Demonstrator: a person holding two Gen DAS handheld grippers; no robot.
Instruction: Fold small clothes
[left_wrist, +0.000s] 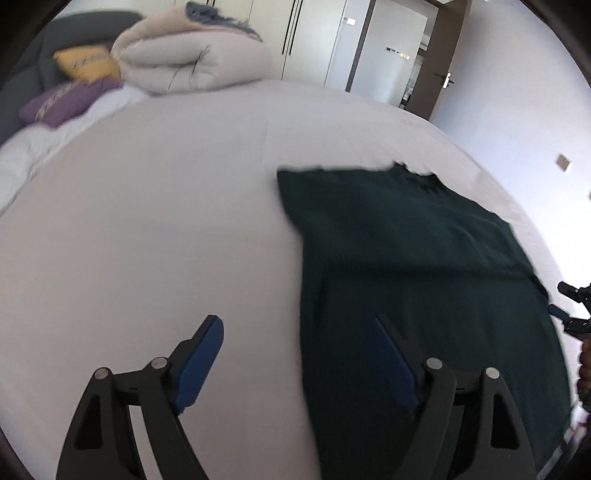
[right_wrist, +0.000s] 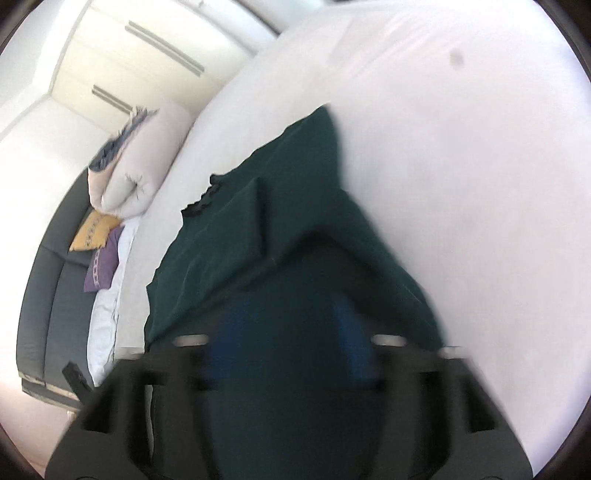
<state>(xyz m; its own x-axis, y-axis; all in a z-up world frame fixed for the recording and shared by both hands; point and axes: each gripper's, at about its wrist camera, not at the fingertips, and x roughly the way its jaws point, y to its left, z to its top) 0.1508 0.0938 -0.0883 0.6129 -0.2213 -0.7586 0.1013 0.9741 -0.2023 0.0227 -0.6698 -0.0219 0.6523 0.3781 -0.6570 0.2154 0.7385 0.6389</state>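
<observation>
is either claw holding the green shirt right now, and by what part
The left claw is open and holds nothing. The right claw is too blurred to tell; the green shirt fills its view.

Right wrist view: right gripper (right_wrist: 291, 325) heavily motion-blurred; jaw spacing and any hold on the dark green garment (right_wrist: 258, 236) indeterminate. Left wrist view: garment's near edge cut off by the frame.

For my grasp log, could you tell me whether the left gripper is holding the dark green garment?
No: the left gripper is open, nothing between its fingers.
</observation>
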